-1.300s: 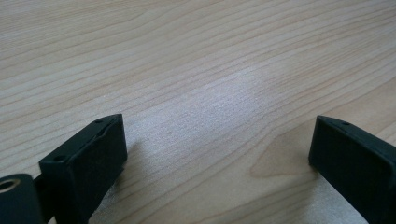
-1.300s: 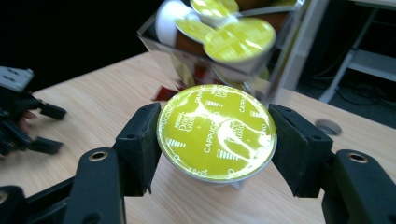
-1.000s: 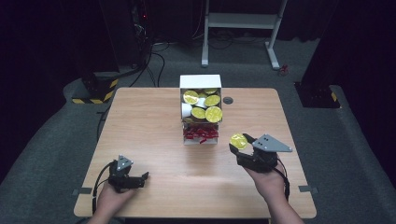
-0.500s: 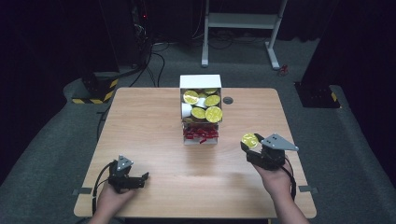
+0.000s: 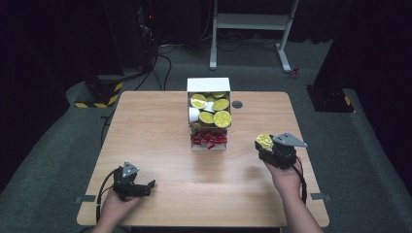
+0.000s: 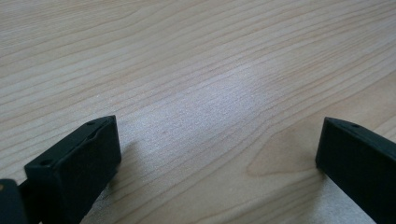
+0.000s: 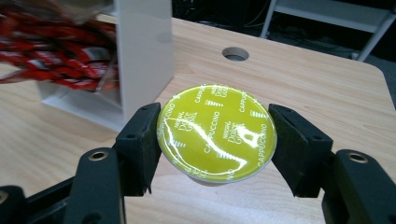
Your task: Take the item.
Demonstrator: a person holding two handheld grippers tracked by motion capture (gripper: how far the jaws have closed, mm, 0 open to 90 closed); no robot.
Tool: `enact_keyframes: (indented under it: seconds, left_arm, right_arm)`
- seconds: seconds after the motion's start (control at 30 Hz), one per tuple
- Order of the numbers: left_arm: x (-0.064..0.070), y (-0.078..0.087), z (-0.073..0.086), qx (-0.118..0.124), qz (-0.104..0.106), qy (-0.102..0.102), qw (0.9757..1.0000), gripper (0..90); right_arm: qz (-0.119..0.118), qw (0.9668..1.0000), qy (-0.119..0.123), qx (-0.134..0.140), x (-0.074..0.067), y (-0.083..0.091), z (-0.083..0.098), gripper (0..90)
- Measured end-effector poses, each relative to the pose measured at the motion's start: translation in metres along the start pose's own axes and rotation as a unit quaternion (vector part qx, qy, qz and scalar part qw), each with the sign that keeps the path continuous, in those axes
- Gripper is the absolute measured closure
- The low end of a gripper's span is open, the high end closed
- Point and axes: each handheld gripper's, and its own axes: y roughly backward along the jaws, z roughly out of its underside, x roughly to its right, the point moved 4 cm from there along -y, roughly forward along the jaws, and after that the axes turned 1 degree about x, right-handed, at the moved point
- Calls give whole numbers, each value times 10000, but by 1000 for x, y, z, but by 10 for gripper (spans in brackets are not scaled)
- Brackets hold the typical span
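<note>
Dark floor and cabling surround the wooden table [image 5: 160, 121] I am working over. At its far middle stands a white box [image 5: 208, 85], its upper part packed with yellow-lidded capsules [image 5: 222, 118] and its lower shelf with red sachets [image 5: 209, 139]. My right gripper [image 5: 262, 145] hangs above the table's right side, well apart from the box and to its right, jaws clamped on one capsule [image 7: 216, 132], foil lid up, one jaw on each side of its rim. My left gripper [image 5: 148, 185] rests low at the near left with jaws apart and bare wood between them. Bare table lies directly beneath and around the held capsule, so I judge a set-down needs a straight descent; the right hand is the one placed for it.
</note>
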Motion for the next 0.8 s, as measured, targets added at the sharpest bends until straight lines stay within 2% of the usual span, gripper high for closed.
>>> enact_keyframes:
  seconds: [0.1, 0.23, 0.27, 0.33, 0.47, 0.63, 0.8]
  left_arm:
    - [0, 0, 0, 2, -2, 1, 10000, 3]
    - [0, 0, 0, 0, -7, 3, 10000, 3]
    - [0, 0, 0, 2, -7, 3, 10000, 3]
    - [0, 0, 0, 0, -6, 1, 10000, 3]
    - [0, 0, 0, -5, -9, 8, 10000, 3]
    - [1, 0, 0, 0, -8, 35, 10000, 3]
    - [0, 0, 0, -4, -5, 9, 10000, 3]
  right_arm:
    - [123, 9998, -83, -123, 9, -14, 2, 381]
    - [164, 9996, -162, -172, 12, -24, 3, 381]
    - [179, 9994, -208, -223, 15, -32, 2, 381]
    - [192, 9994, -204, -224, 15, -34, 2, 381]
    - [271, 9989, -265, -281, 18, -50, -2, 381]
    - [238, 9990, -290, -263, 18, -61, -5, 381]
    - [257, 9986, -274, -376, 19, -70, 0, 381]
